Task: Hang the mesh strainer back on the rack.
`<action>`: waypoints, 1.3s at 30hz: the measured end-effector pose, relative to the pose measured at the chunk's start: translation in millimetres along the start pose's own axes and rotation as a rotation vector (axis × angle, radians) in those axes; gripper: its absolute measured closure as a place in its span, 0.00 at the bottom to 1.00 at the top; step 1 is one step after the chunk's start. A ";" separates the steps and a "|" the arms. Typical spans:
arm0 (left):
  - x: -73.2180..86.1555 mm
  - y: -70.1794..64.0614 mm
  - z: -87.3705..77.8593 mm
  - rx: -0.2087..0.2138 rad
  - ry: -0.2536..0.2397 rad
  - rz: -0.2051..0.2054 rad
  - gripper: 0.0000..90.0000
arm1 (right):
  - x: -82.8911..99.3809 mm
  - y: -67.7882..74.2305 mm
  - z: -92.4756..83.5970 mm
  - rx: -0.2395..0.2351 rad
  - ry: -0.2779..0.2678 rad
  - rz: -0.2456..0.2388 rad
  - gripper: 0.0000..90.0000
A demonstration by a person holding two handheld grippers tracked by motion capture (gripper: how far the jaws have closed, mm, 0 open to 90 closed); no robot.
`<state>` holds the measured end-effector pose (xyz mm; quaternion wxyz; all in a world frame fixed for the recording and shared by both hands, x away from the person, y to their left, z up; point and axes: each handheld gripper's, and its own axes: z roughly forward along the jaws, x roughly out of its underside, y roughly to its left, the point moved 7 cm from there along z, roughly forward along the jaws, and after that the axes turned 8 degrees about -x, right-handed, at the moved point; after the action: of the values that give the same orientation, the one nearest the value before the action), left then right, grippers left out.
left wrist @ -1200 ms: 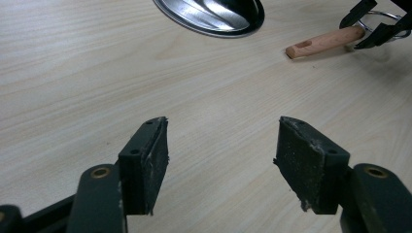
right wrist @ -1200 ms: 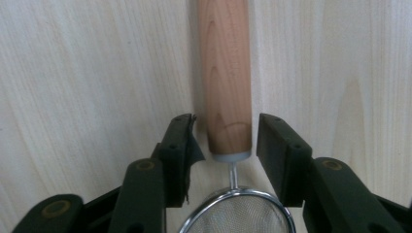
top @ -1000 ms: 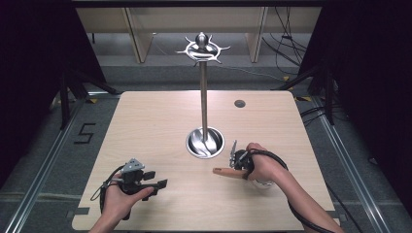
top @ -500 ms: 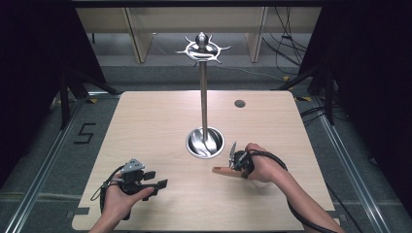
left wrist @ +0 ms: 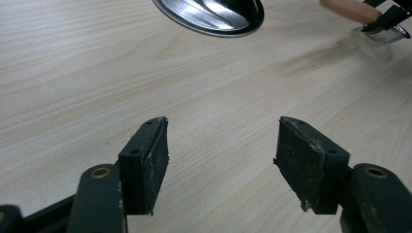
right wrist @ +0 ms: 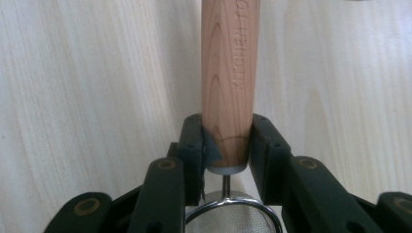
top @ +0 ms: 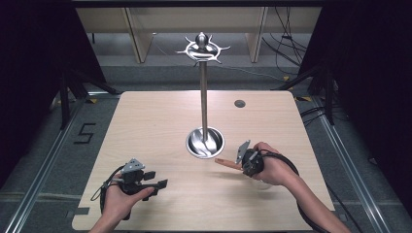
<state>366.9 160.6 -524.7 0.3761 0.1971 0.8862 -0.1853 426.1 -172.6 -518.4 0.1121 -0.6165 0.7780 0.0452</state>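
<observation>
A small sieve with a round wooden handle (right wrist: 228,73) and a wire mesh bowl (right wrist: 233,218) is in my right gripper (right wrist: 226,141). Its jaws have just been closing and now press on both sides of the handle near the metal collar. In the high view my right gripper (top: 241,166) is right of the table's middle, with the handle (top: 224,163) pointing left just above the wood. My left gripper (top: 160,184) hovers at the front left, open with nothing between its pads (left wrist: 148,165). The left gripper view catches the sieve handle (left wrist: 350,9) at the top right.
A tall metal stand (top: 204,92) with a ring of hooks at its top (top: 202,48) rises from a shiny round base dish (top: 216,145) at mid-table. A dark round hole (top: 239,103) marks the far right of the tabletop (top: 145,126).
My right gripper has closed on the sieve handle and lifted it slightly off the table, drifting a little toward the stand. The left gripper has stayed put.
</observation>
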 end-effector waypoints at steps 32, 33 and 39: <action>-2.6 1.1 -0.8 -0.016 -0.023 0.004 0.39 | 26.6 11.6 -45.7 0.109 -0.549 0.267 0.78; -2.6 1.1 -0.8 -0.016 -0.023 0.004 0.39 | 26.6 11.6 -45.7 0.109 -0.549 0.267 0.78; -2.8 0.7 -1.2 -0.013 -0.024 -0.005 0.39 | 23.6 13.7 -55.1 0.098 -0.637 0.313 0.78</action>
<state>368.3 161.2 -522.1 0.3875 0.1900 0.8833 -0.1829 401.2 -203.2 -471.3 0.3701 -0.4388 0.7903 0.2142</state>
